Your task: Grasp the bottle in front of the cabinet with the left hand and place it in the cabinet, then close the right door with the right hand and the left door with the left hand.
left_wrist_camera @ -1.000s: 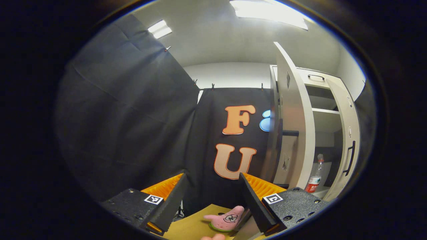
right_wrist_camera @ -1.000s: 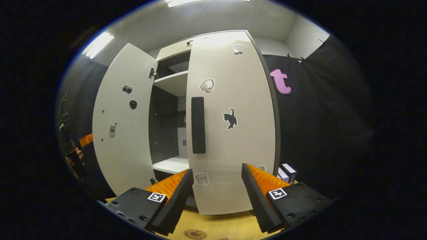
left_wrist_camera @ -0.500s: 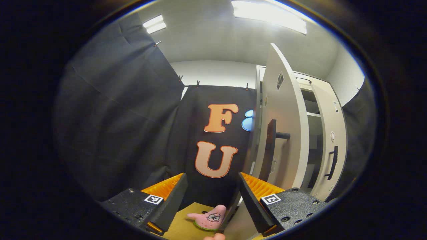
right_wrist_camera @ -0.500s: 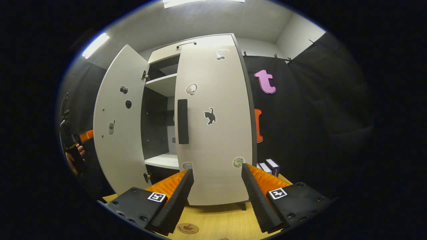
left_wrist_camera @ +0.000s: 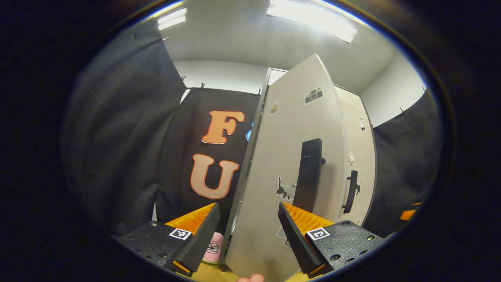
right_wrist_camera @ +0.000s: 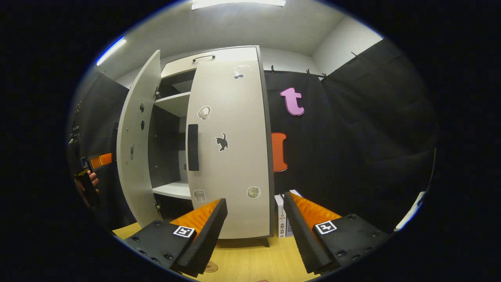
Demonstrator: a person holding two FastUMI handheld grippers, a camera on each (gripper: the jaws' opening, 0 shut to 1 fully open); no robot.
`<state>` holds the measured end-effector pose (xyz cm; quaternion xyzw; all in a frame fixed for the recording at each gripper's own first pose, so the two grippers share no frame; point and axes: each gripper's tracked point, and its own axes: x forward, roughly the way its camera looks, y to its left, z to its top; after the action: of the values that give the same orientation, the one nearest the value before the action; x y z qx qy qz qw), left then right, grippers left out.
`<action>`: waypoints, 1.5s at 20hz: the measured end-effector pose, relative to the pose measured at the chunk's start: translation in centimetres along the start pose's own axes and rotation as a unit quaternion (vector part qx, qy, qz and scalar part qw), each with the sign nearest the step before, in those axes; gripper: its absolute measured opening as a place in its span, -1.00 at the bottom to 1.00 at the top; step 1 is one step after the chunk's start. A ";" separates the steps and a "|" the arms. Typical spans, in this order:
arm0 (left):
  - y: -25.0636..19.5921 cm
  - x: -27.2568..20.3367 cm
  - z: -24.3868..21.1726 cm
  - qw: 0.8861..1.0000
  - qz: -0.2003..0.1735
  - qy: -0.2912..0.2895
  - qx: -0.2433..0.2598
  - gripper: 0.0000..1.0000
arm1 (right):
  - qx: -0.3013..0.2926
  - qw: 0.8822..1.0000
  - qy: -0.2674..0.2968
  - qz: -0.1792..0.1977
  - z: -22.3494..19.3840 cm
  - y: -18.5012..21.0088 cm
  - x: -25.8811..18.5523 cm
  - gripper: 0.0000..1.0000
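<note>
In the right gripper view the cabinet (right_wrist_camera: 219, 58) stands on the wooden tabletop (right_wrist_camera: 250, 258) — right door (right_wrist_camera: 231, 156) shut, left door (right_wrist_camera: 135, 145) ajar, shelves visible in the gap; I cannot see the bottle. Right gripper (right_wrist_camera: 254, 227) and left gripper (left_wrist_camera: 246, 231) are both released, the left one facing the left door (left_wrist_camera: 282, 156).

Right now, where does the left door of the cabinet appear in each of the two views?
Left gripper view: the left door is close, centre and right of centre, seen on its outer face, with its dark handle.
Right gripper view: the same door stands ajar at left of centre, inner face showing.
Shared landmark: the right door, closed, with a cat sticker.
</note>
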<state>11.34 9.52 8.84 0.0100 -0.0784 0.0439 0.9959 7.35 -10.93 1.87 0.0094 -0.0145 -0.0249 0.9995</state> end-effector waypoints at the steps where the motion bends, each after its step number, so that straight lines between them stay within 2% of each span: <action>1: -1.1 0.5 -0.2 1.000 -0.010 0.000 -0.002 0.84 | -0.001 1.000 -0.001 -0.006 0.1 -0.4 -0.2 0.91; 11: -9.4 3.9 -2.4 0.995 -0.091 0.030 -0.016 0.87 | 0.006 0.999 0.005 -0.040 -0.2 -3.2 -2.2 0.91; 23: -13.5 9.2 -4.0 0.994 -0.102 0.032 0.013 0.87 | -0.006 0.998 0.013 -0.061 0.0 -5.1 -4.3 0.91; 27: -13.9 10.4 -5.1 0.994 -0.107 0.034 -0.015 0.87 | -0.004 0.997 0.018 -0.068 -0.1 -5.3 -5.2 0.91; 30: -13.6 10.3 -5.2 0.993 -0.104 0.035 -0.032 0.95 | -0.006 0.997 0.017 -0.071 0.1 -5.3 -5.9 0.91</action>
<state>23.51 -3.02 5.19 -0.0156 -0.0433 -0.0624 0.9970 1.19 -15.92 1.68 0.0052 0.0033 -0.0959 0.9954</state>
